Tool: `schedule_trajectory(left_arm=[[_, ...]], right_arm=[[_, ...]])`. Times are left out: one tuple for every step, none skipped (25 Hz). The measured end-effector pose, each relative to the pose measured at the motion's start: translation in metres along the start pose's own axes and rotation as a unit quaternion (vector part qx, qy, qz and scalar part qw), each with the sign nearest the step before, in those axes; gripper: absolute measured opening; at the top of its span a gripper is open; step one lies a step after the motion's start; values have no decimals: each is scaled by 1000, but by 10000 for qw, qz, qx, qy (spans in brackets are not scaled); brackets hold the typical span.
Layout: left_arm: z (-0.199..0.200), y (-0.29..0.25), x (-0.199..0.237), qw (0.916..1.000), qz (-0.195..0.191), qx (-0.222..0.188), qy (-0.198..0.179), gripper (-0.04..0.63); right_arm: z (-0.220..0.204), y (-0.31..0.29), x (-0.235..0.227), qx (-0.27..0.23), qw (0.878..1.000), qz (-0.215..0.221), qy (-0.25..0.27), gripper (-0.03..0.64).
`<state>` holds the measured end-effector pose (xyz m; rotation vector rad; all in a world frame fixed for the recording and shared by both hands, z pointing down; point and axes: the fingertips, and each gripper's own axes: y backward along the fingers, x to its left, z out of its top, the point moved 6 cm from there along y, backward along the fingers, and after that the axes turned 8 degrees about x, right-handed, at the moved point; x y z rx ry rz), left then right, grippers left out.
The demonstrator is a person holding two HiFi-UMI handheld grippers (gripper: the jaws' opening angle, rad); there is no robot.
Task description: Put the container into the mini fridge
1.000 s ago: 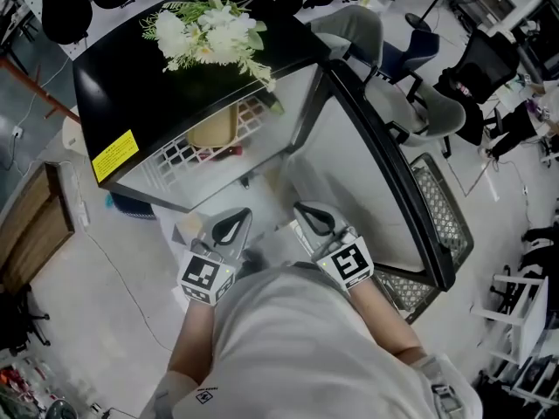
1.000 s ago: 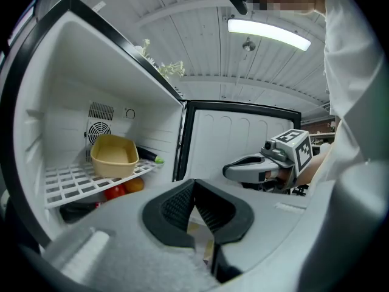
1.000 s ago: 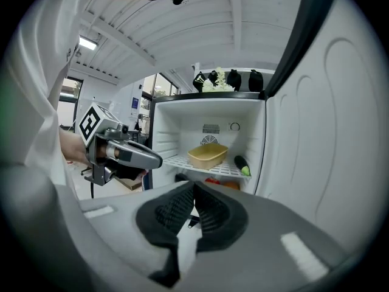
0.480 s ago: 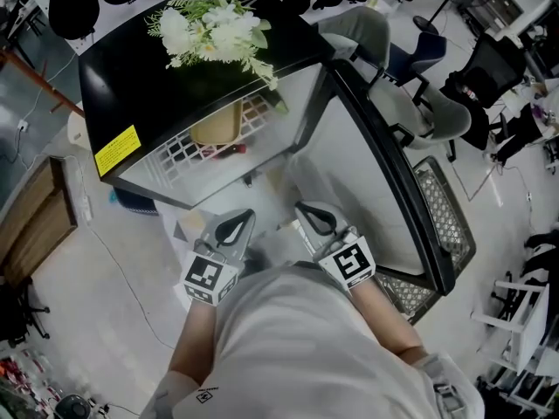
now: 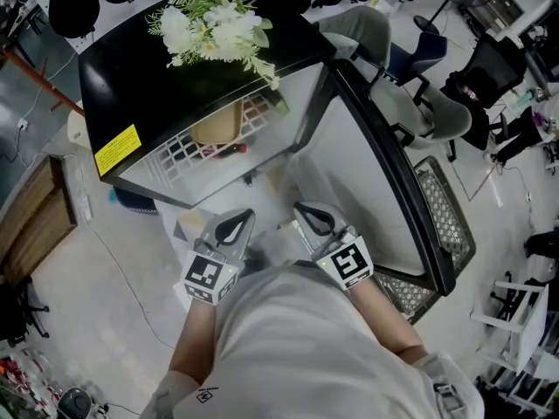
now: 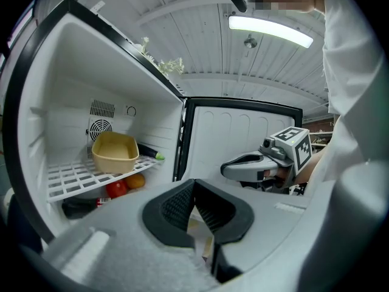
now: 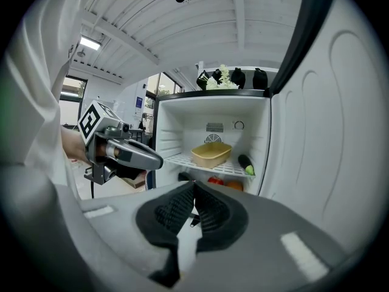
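The yellow container (image 5: pixel 216 127) (image 6: pixel 113 152) (image 7: pixel 211 154) sits on the white wire shelf (image 6: pixel 73 176) inside the open mini fridge (image 5: pixel 175 77). Both grippers hang side by side in front of the fridge, close to the person's body and well short of the shelf. My left gripper (image 5: pixel 234 222) (image 6: pixel 193 185) is shut with nothing in it, and it also shows in the right gripper view as the left gripper (image 7: pixel 124 154). My right gripper (image 5: pixel 312 213) (image 7: pixel 194 188) is likewise shut and empty, and shows in the left gripper view as the right gripper (image 6: pixel 255 163).
The fridge door (image 5: pixel 384 164) stands swung open at the right. White flowers (image 5: pixel 214 29) lie on the black top. A cucumber (image 7: pixel 245 163) shares the shelf; a tomato (image 6: pixel 115 188) and an orange (image 6: pixel 135 180) lie below. Office chairs (image 5: pixel 419 103) and a wire basket (image 5: pixel 441 208) stand behind the door.
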<state>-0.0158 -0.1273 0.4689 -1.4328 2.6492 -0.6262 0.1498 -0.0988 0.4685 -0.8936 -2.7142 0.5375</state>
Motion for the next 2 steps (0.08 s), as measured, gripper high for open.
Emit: schedule_trajectory(left_arm=[[0,0,0,10000,7,5,2,9],[0,0,1,10000,13,11,3,9]], right_arm=[[0,0,0,6,10000,2,5,3],[0,-1,1,12,10000,4,10,3]])
